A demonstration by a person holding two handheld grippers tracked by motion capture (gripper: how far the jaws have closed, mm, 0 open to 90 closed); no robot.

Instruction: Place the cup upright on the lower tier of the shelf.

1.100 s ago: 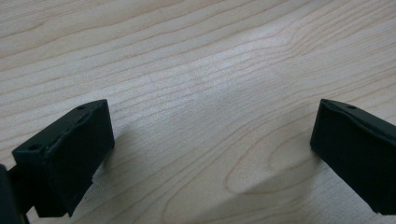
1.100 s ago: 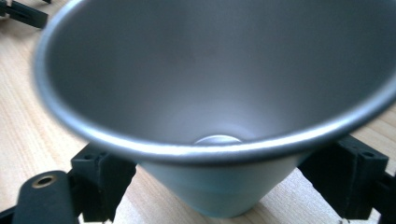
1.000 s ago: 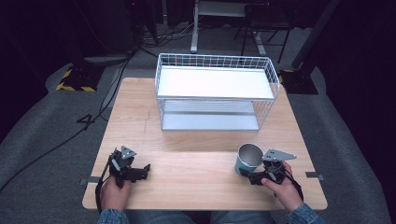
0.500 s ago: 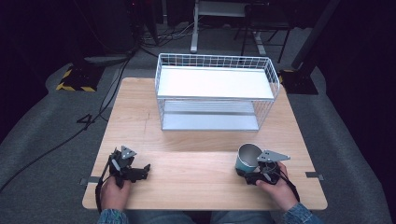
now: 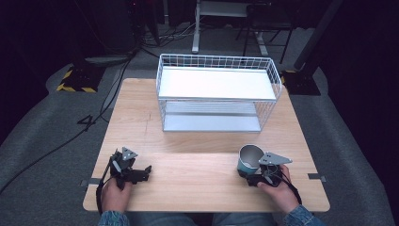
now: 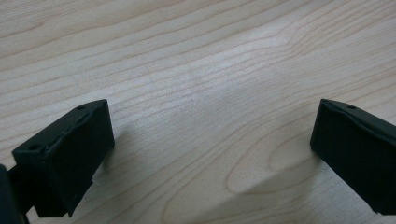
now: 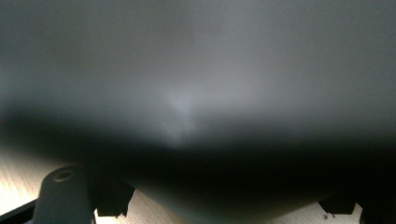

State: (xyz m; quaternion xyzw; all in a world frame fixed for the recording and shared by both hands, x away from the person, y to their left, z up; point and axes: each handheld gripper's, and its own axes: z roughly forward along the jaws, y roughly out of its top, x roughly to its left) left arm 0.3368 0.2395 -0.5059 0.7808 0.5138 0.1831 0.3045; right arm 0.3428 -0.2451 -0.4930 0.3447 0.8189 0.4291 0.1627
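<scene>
A wire rack [image 5: 219,92] stood at the far middle of the table [image 5: 197,141]. Near its right front, a cup [image 5: 248,158] stood on the tabletop, the right gripper [image 5: 256,178] just beside it. The left gripper [image 5: 141,173] lay at the near left, well apart.

We see a wire rack [image 5: 219,94] at the back of the wooden table [image 5: 188,146], our left gripper [image 5: 141,173] resting near the front edge, our right gripper [image 5: 251,174] against a cup [image 5: 249,157].

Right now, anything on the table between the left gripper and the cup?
Nothing: in the high view, only bare table lies between the left gripper and the cup.
</scene>
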